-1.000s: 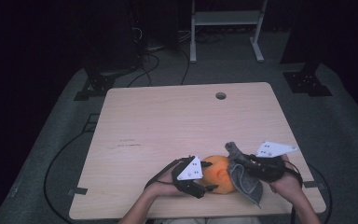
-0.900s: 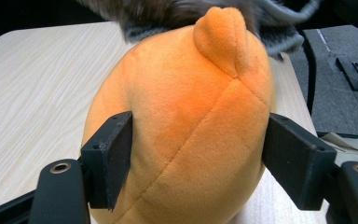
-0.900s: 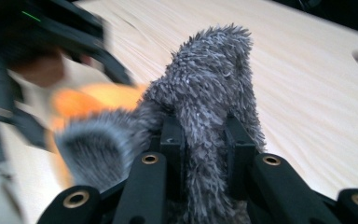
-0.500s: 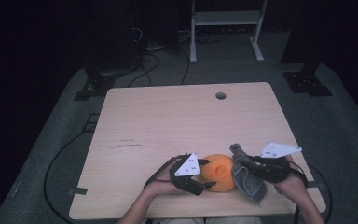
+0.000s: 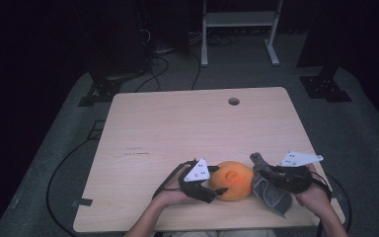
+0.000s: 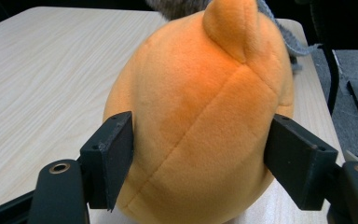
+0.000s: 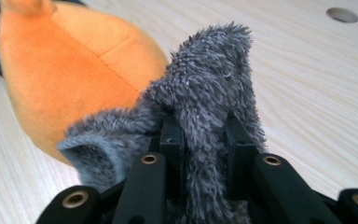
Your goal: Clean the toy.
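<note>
An orange plush toy (image 5: 233, 179) is held near the front edge of the table (image 5: 177, 128), a little right of its middle, between the two grippers. It is clasped by the left gripper (image 5: 216, 183), whose jaws are seen in the left gripper view pressed against both flanks of the toy (image 6: 200, 126). A fuzzy grey cloth (image 5: 270, 193) is pinched tightly by the right gripper (image 5: 262, 174), with a fold squeezed between its jaws in the right gripper view (image 7: 209, 116), touching the toy's right side. The soft toy could be squeezed out of the grasp if the cloth is tugged hard, since plush yields and slides. The cloth could be dragged over the front edge, which lies close. No container is seen on the table.
</note>
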